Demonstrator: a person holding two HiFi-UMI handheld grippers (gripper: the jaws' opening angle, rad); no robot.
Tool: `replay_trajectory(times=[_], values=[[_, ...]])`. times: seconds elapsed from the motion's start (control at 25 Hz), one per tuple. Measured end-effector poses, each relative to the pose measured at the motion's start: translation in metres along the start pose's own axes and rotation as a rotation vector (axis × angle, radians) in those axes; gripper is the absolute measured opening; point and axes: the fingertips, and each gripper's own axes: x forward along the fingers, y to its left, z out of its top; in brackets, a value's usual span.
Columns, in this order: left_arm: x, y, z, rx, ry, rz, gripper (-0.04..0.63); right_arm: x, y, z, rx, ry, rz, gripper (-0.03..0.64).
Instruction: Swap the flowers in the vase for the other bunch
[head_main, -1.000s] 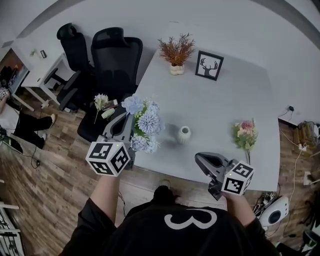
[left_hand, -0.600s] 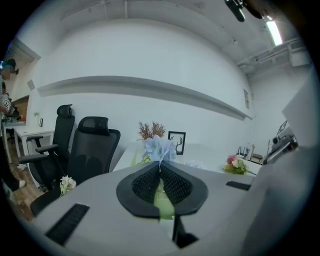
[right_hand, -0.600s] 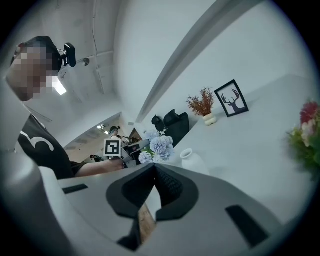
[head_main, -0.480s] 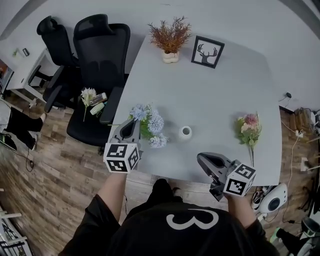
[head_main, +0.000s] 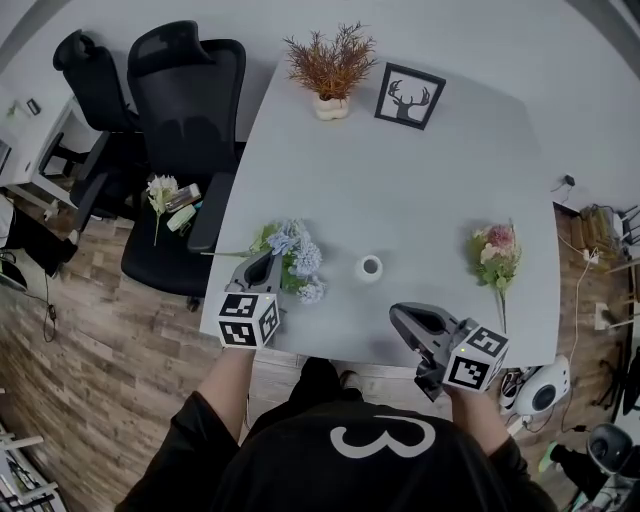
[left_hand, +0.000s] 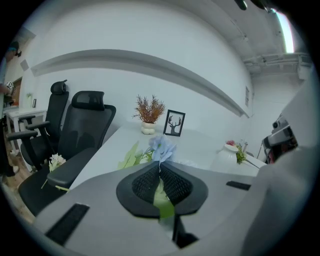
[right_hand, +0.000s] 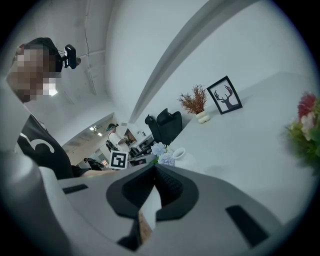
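Note:
A blue-and-white flower bunch (head_main: 293, 262) is low at the table's front left, its green stem clamped in my shut left gripper (head_main: 268, 264). In the left gripper view the stem runs between the closed pads and a blue bloom (left_hand: 162, 147) shows just past them. I cannot tell whether the blooms touch the table. The small white vase (head_main: 370, 267) stands empty to the right of them. A pink bunch (head_main: 497, 255) lies flat near the right edge. My right gripper (head_main: 402, 316) hangs at the front edge, shut with nothing in it, left of the pink bunch (right_hand: 305, 125).
A dried orange plant in a pot (head_main: 330, 75) and a framed deer picture (head_main: 410, 97) stand at the far side of the grey table (head_main: 420, 190). Two black office chairs (head_main: 180, 90) stand at the left, one with a small white flower sprig (head_main: 160, 190) on its seat.
My left gripper has come down with the blue bunch, from above the table's left corner to low at its front left. The right gripper has hardly shifted.

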Motion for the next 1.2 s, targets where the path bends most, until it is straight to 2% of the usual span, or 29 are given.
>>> replay_trajectory(times=[0.2, 0.24, 0.36, 0.48, 0.6, 0.72, 0.8, 0.92, 1.0, 1.2], values=[[0.002, -0.004, -0.011, -0.054, 0.038, -0.047, 0.014, -0.002, -0.001, -0.003, -0.001, 0.005, 0.001, 0.008], [0.002, -0.006, -0.011, -0.070, 0.043, -0.063, 0.041, -0.002, 0.000, -0.004, -0.002, 0.007, 0.003, 0.008], [-0.002, -0.011, -0.006, -0.113, 0.031, -0.099, 0.176, -0.003, 0.002, -0.003, -0.006, 0.009, 0.013, 0.008], [-0.012, -0.014, 0.005, -0.121, -0.001, -0.097, 0.214, -0.006, 0.004, -0.002, -0.017, -0.001, 0.026, 0.008], [-0.032, -0.021, 0.020, -0.121, -0.043, -0.100, 0.226, -0.014, 0.009, -0.001, -0.038, -0.012, 0.039, 0.008], [-0.059, -0.045, 0.034, -0.150, -0.057, -0.157, 0.219, -0.024, 0.014, 0.001, -0.063, -0.024, 0.049, 0.008], [-0.079, -0.074, 0.045, -0.158, -0.072, -0.223, 0.161, -0.034, 0.018, 0.003, -0.076, -0.035, 0.056, 0.008], [-0.114, -0.128, 0.066, -0.104, -0.112, -0.342, 0.067, -0.050, 0.027, 0.007, -0.102, -0.057, 0.067, 0.008], [-0.136, -0.164, 0.078, -0.051, -0.131, -0.424, 0.027, -0.059, 0.035, 0.010, -0.123, -0.071, 0.075, 0.008], [-0.160, -0.226, 0.086, -0.007, -0.163, -0.551, 0.011, -0.082, 0.055, 0.016, -0.177, -0.104, 0.105, 0.008]])
